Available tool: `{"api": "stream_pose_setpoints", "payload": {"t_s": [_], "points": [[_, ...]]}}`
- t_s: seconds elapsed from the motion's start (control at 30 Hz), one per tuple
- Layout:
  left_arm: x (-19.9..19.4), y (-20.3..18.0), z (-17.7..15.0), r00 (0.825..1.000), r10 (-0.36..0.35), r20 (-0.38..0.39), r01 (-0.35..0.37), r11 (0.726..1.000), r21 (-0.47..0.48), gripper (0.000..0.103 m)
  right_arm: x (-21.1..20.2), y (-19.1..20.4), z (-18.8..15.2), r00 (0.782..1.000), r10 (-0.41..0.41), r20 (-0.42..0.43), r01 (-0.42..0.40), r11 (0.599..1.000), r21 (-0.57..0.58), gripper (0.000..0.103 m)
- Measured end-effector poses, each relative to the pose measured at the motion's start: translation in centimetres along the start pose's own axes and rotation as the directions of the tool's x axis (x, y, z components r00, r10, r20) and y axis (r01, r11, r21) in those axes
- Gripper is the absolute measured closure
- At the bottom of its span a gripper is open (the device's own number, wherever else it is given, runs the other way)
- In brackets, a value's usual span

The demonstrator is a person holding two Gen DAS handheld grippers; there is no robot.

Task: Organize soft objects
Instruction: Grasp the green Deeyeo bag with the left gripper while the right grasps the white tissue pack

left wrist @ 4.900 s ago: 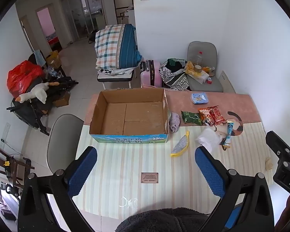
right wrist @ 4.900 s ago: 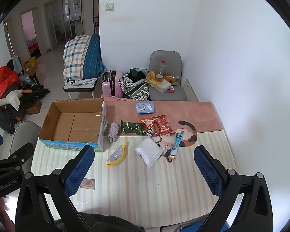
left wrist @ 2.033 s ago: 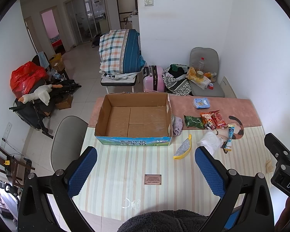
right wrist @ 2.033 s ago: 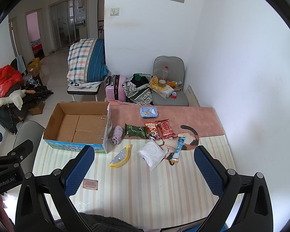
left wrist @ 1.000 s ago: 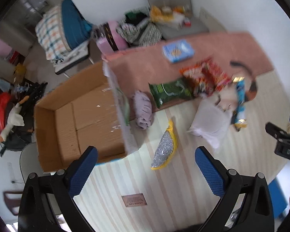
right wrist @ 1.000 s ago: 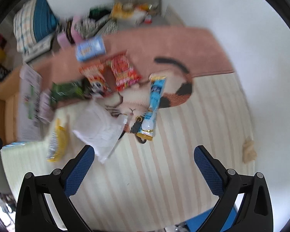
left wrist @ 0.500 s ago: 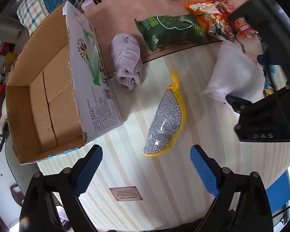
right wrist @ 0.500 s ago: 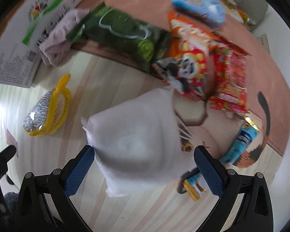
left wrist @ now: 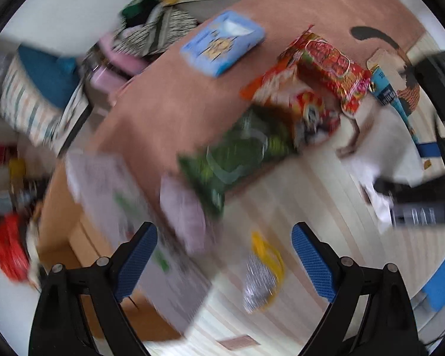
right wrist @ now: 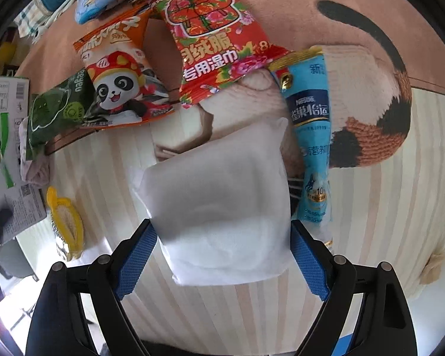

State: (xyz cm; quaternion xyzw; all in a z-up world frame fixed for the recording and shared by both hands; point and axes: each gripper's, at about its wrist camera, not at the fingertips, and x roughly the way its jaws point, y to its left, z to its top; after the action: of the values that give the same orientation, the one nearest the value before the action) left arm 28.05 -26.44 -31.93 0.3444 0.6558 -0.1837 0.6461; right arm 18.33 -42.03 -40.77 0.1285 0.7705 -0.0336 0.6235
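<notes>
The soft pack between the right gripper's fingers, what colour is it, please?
Plain white, clearest in the right wrist view.

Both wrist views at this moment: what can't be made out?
- Left wrist view: motion blur smears the cardboard box, purple cloth and green packet; print unreadable.
- Left wrist view: right gripper is cut off by the frame edge.
- Right wrist view: the white pouch hides the table beneath; whether the right gripper's pads touch it is unclear.
- Box interior: barely visible.

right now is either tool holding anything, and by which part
Nothing is held. The right tool is open, straddling the near end of the white pouch without clamping it. The left tool is open over the lilac cloth.
</notes>
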Motion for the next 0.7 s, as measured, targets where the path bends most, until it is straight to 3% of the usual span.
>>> {"api": "stream_pose_setpoints", "payload": {"t_s": [0.1, 0.27, 0.4, 0.43, 0.5, 0.6, 0.7], "points": [[1.8, -0.5, 3.1, 0.999, 0.027, -0.04, -0.022, 0.994, 0.109, 0.01, -0.6, -0.3, 0.8, 1.0, 0.009, -0.017, -0.009, 1.0, -0.009, 0.012], [5.8, -1.6, 6.6, 0.989, 0.023, -0.146, 0.012, 0.973, 0.233, 0.01, -0.9, 0.3, 2.9, 0.999, -0.008, -0.037, 0.007, 1.0, -0.022, 0.012], [8.6, -2.8, 6.9, 0.977, 0.051, -0.207, 0.015, 0.952, 0.305, 0.011, -0.3, 1.1, 4.5, 0.998, -0.026, -0.06, 0.023, 0.999, -0.044, 0.011], [9.3, -2.7, 6.7, 0.973, 0.037, -0.229, 0.032, 0.955, 0.294, 0.014, 0.3, 1.2, 4.7, 0.997, -0.031, -0.067, 0.028, 0.998, -0.05, 0.011], [10.3, -2.4, 6.1, 0.96, -0.006, -0.28, 0.072, 0.972, 0.225, 0.054, 1.1, 1.3, 4.6, 0.996, -0.035, -0.08, 0.031, 0.999, -0.042, 0.013], [11.0, -1.1, 4.9, 0.937, -0.091, -0.338, 0.113, 0.992, 0.046, 0.055, 1.3, 0.9, 4.1, 0.997, -0.03, -0.065, 0.03, 1.0, -0.007, 0.022], [11.4, -0.3, 3.0, 0.903, -0.226, -0.367, 0.184, 0.972, -0.147, 0.055, 1.4, -0.1, 3.6, 0.998, 0.011, -0.06, -0.008, 0.999, 0.044, 0.022]]}}
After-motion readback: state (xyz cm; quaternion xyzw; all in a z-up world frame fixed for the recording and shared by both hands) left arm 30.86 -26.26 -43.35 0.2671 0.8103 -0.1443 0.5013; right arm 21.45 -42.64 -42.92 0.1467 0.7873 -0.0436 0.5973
